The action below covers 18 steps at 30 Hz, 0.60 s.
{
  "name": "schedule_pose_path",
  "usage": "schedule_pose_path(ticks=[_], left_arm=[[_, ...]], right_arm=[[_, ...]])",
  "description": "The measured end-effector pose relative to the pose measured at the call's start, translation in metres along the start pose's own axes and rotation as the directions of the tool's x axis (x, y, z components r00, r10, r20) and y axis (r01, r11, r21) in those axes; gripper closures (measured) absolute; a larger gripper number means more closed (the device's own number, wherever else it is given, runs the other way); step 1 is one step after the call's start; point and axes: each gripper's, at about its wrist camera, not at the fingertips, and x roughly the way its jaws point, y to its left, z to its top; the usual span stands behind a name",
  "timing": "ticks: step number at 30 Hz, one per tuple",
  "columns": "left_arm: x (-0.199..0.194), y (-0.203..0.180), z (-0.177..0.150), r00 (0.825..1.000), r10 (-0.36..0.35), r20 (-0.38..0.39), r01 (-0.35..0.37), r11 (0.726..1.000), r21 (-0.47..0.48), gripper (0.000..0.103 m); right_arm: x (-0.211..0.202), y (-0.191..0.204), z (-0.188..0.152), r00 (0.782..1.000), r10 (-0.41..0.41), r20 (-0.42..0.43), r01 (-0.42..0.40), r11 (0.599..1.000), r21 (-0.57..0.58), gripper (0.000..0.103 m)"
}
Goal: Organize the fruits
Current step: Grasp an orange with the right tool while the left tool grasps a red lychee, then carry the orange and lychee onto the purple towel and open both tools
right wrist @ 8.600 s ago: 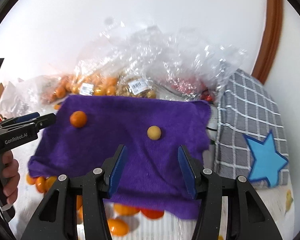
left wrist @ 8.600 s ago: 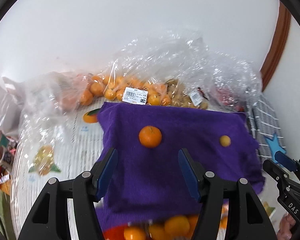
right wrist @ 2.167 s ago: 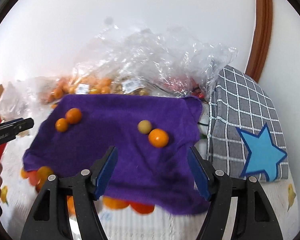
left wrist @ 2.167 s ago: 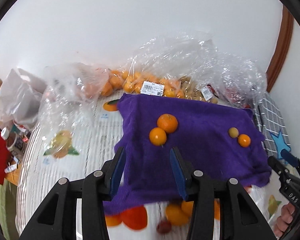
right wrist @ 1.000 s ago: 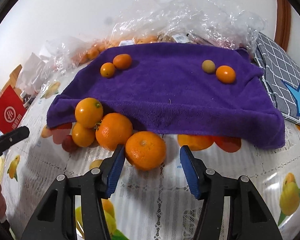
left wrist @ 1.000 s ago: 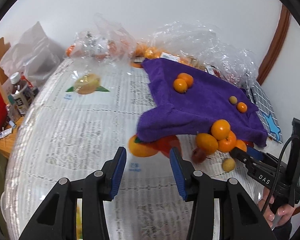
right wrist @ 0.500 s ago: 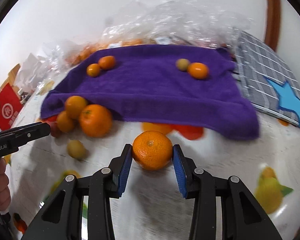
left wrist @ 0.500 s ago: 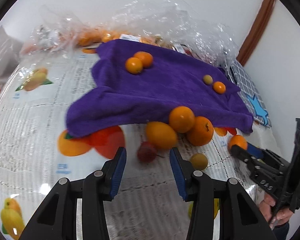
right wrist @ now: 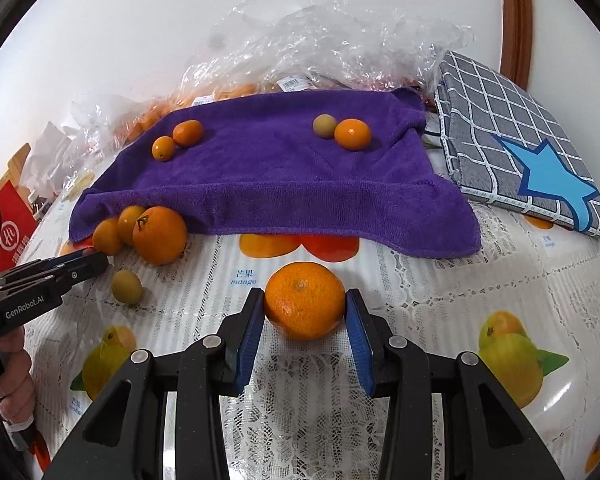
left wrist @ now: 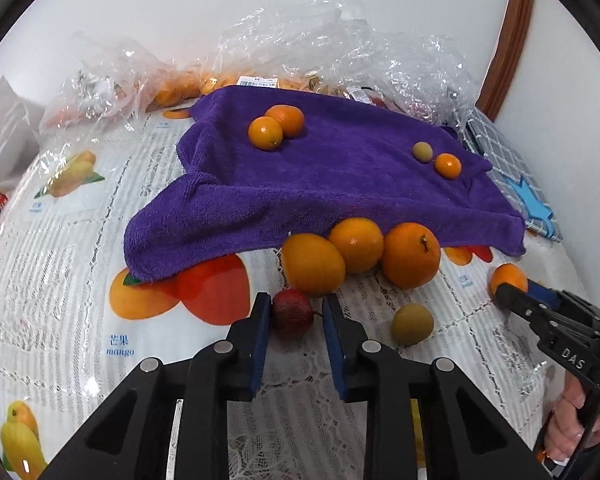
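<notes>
In the left wrist view, a fruit-printed tablecloth (left wrist: 80, 240) is seen across the table, with clear plastic bags (left wrist: 112, 76) of oranges heaped at the far left and along the wall. A purple towel (left wrist: 340, 184) is spread over the middle; on its left part two small oranges (left wrist: 276, 128) are seen touching each other, and on its right part a small greenish fruit (left wrist: 423, 151) is seen just beside a small orange (left wrist: 448, 165). At the towel's near edge three oranges (left wrist: 358, 258) are clustered in a row. Just in front of them, a small dark red fruit (left wrist: 292, 314) is framed by the left gripper (left wrist: 293, 312); its blue pads are set close on either side of the fruit, but whether contact is made cannot be told. A second greenish fruit (left wrist: 413, 324) is seen on the tablecloth to the right of that gripper.

In the right wrist view, the same three oranges (right wrist: 140, 232) are seen at the towel's (right wrist: 280, 176) near left corner, with the greenish fruit (right wrist: 127, 286) lying on the tablecloth (right wrist: 480, 280) near them. In the centre, a large orange (right wrist: 305, 300) is pinched by the right gripper (right wrist: 305, 310), both blue pads being pressed against its sides, just in front of the towel's near edge. Farther right, a grey checked cloth with a blue star (right wrist: 516, 152) is laid beside the towel.
</notes>
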Motion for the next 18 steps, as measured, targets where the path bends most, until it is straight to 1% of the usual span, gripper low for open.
schedule_pose_path(ticks=[3, 9, 18], left_arm=[[-0.004, 0.007, -0.001, 0.999, -0.035, 0.015, 0.035, 0.999, -0.039, 0.08], [-0.011, 0.017, -0.003, 0.997, -0.061, 0.047, 0.065, 0.994, -0.085, 0.08], [-0.026, 0.025, -0.006, 0.994, -0.065, 0.087, 0.075, 0.99, -0.12, 0.08]], right_arm=[[0.0, 0.001, 0.0, 1.0, 0.002, 0.001, -0.002, 1.0, 0.004, 0.062], [-0.001, 0.003, 0.0, 1.0, -0.017, 0.008, 0.017, 1.0, -0.002, 0.063], [-0.012, -0.003, -0.001, 0.999, -0.021, 0.043, 0.02, 1.0, 0.022, 0.063]])
